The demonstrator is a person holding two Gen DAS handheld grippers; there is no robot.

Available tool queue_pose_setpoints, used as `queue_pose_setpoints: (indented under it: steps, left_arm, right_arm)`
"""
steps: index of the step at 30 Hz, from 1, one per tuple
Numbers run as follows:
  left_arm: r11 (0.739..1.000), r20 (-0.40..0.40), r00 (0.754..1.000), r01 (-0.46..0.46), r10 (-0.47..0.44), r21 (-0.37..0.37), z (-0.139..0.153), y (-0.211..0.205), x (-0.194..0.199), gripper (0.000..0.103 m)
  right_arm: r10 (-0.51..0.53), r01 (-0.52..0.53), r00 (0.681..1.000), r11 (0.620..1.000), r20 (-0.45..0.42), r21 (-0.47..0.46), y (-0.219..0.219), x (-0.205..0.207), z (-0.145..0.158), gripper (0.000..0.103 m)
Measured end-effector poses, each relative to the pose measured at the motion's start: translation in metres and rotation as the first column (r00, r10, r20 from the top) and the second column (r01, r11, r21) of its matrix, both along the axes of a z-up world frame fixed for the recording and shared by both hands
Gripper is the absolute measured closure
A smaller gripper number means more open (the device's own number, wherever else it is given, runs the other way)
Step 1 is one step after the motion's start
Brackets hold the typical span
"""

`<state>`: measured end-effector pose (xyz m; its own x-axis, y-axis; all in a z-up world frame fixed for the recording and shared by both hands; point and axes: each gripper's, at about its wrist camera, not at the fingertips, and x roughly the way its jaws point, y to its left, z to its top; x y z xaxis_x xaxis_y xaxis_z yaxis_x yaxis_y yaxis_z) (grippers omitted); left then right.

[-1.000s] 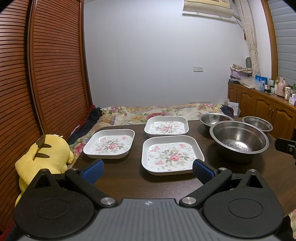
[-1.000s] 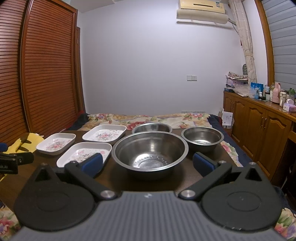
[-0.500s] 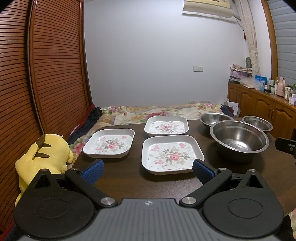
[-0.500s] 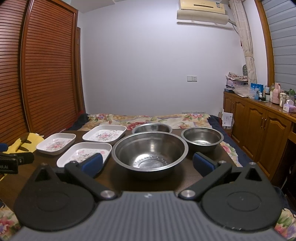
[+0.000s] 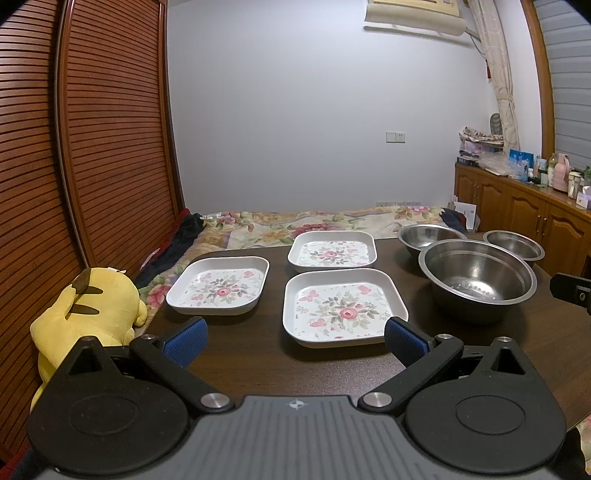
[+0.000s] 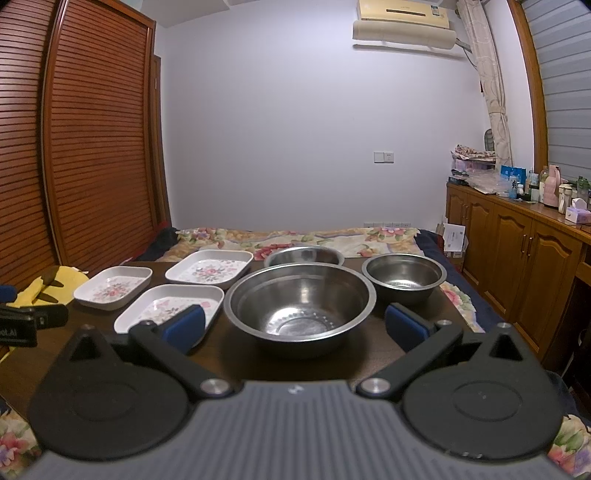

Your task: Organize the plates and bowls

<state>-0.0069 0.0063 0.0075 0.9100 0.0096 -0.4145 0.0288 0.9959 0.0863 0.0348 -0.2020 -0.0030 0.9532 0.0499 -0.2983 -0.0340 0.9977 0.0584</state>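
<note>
Start of sorting: my left gripper [image 5: 295, 338], jaws wide & empty, faces nearest plate [image 5: 344, 307] dead ahead; right gripper [image 6: 295, 325], likewise wide, frames big bowl [image 6: 299, 304] on bench [image 5: 480, 343].

The one legible marking is a cut-off run of white letters, roughly "ot.AI", on the black body of the left tool [image 6: 16, 326] at the left edge of the right wrist view. The cream wall-mounted air conditioner [image 6: 402, 14] carries a small dark label too blurred to read, and print on the bottles and boxes on the brown wooden cabinet [image 6: 524, 236] cannot be made out.
</note>
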Motion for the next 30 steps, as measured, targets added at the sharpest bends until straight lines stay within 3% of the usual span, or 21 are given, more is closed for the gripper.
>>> queue_pose_setpoints:
  steps: [30]
  left_arm:
    - [1.0, -0.009, 1.0, 0.004, -0.004, 0.009, -0.0038, -0.0019, 0.0016, 0.0]
  right_arm:
    - [0.002, -0.002, 1.0, 1.0, -0.004, 0.0, 0.0014, -0.0004, -0.0016, 0.0]
